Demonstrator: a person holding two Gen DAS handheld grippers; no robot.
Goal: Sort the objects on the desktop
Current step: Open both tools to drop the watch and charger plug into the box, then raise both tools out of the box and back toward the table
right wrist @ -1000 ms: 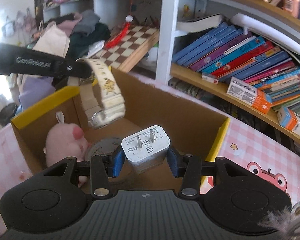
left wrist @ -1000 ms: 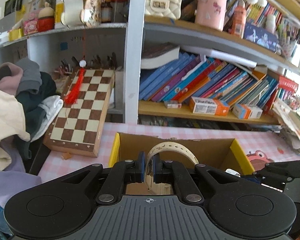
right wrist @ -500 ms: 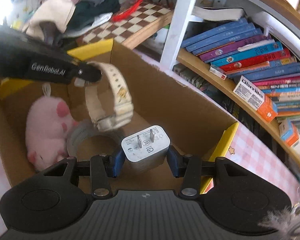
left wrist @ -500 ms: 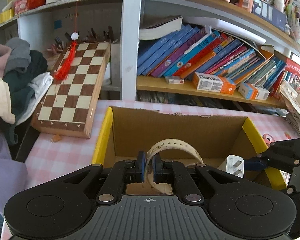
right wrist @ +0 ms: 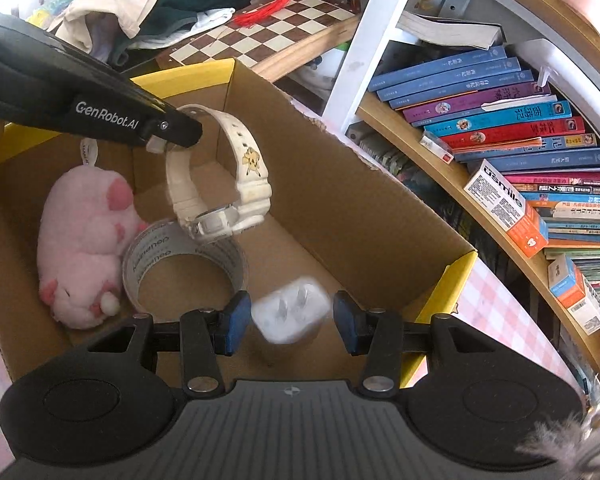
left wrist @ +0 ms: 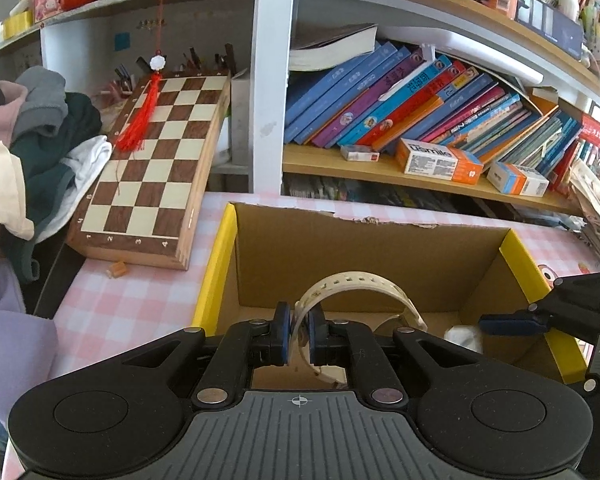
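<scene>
A cardboard box [left wrist: 340, 252] with yellow rims stands on the pink checked table. My left gripper [left wrist: 298, 332] is shut on the strap of a white watch [left wrist: 360, 284], which hangs inside the box. The right wrist view shows that gripper [right wrist: 172, 136] holding the watch [right wrist: 220, 184] above a tape roll [right wrist: 180, 256]. A pink plush toy [right wrist: 84, 240] lies beside the roll. My right gripper [right wrist: 290, 320] is open over the box [right wrist: 340, 208]. A white charger plug [right wrist: 290, 314] shows blurred between the spread fingers, touching neither pad. The left wrist view catches the charger [left wrist: 462, 336] too.
A wooden chessboard [left wrist: 156, 160] leans at the back left beside a pile of clothes [left wrist: 28, 152]. Shelves of slanted books [left wrist: 420, 108] and small cartons [left wrist: 440, 160] run behind the box. Pink checked tablecloth [left wrist: 120, 300] shows left of the box.
My right gripper has opened and the charger has come loose from its pads, now blurred. Both grippers have sunk lower over the box; the left still holds the watch.
</scene>
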